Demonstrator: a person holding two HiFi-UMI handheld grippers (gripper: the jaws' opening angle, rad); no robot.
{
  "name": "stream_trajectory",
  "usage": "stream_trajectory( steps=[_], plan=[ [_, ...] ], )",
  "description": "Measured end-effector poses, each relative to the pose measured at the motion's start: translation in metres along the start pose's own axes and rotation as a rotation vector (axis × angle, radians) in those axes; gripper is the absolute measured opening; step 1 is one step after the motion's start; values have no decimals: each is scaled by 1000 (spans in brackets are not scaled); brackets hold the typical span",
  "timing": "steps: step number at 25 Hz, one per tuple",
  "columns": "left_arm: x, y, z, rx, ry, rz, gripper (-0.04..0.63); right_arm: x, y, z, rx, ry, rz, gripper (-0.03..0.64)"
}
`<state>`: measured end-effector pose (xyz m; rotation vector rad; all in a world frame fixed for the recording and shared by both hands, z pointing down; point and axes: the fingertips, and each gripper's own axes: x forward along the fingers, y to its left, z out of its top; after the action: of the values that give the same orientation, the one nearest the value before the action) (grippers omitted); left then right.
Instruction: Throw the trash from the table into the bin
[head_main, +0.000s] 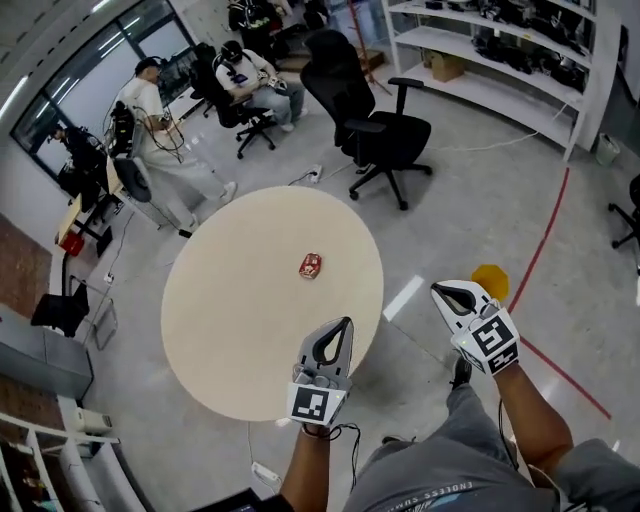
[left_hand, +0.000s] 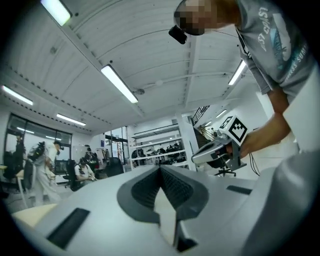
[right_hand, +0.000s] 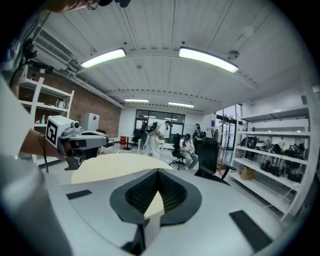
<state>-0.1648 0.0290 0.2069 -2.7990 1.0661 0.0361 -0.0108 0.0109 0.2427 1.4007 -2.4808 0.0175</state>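
Observation:
A crushed red can (head_main: 310, 265) lies alone on the round beige table (head_main: 240, 330), right of its middle. My left gripper (head_main: 346, 322) hangs over the table's near right edge with its jaws shut and nothing between them; its own view looks level across the room (left_hand: 160, 169). My right gripper (head_main: 437, 288) is off the table over the floor, jaws also shut and empty (right_hand: 158, 171). A yellow bin (head_main: 491, 281) stands on the floor just behind the right gripper, partly hidden by it. The can shows in neither gripper view.
A black office chair (head_main: 375, 125) stands beyond the table. Two people sit and stand at the far left (head_main: 160, 120). White shelves (head_main: 500, 40) line the far right wall. A red line (head_main: 545, 250) crosses the floor near the bin.

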Motion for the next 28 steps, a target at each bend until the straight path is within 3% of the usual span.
stream_trajectory(
  steps=[4, 8, 13, 24, 28],
  plan=[
    [-93, 42, 26, 42, 10, 121, 34, 10, 85, 56, -73, -56, 83, 8],
    [-158, 64, 56, 34, -70, 226, 34, 15, 155, 107, -163, -100, 192, 8],
    [-219, 77, 75, 71, -46, 316, 34, 17, 233, 142, -264, -124, 319, 8],
    [-271, 102, 71, 40, -64, 453, 34, 54, 287, 154, -309, -126, 445, 8],
    [-283, 128, 56, 37, 5, 493, 34, 81, 299, 152, -298, -114, 475, 8]
  ],
)
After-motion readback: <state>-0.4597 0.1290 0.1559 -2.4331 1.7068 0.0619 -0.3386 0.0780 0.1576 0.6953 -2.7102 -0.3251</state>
